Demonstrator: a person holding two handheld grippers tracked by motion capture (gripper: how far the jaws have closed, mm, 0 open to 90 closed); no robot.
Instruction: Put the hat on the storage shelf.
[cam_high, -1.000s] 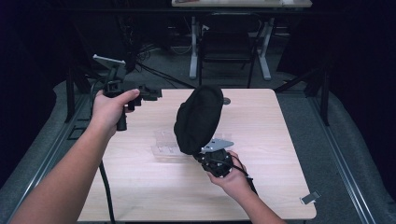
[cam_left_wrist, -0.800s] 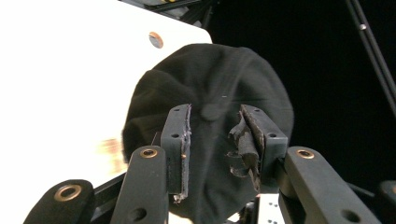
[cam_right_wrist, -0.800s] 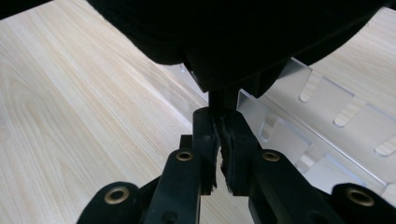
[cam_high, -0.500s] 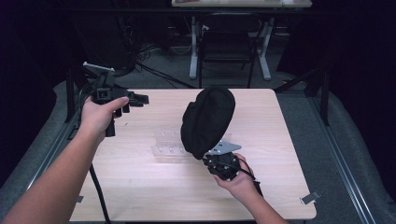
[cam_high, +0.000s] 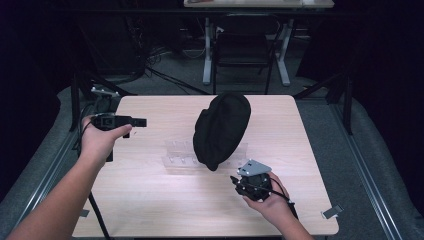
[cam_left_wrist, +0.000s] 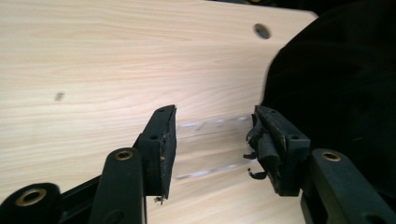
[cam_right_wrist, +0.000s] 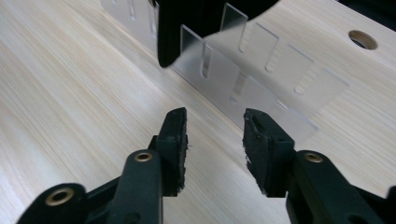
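A cap (cam_high: 221, 129) sits on a slotted stand (cam_high: 181, 154) at the middle of the table (cam_high: 150, 200). The left gripper (cam_high: 134, 121) hangs over the table's left edge, well apart from the stand; the right gripper (cam_high: 239, 183) sits just before the stand's right end, near the cap.

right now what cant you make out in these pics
- Clear slotted stand: in the high view the black cap covers its middle, so how the cap rests on it is hidden.
- Black cap: cut off by the right edge in the left gripper view and by the top edge in the right gripper view.
- Right gripper, high view: the hand and grey plate cover the jaws.
- Far background, high view: too dark to read.
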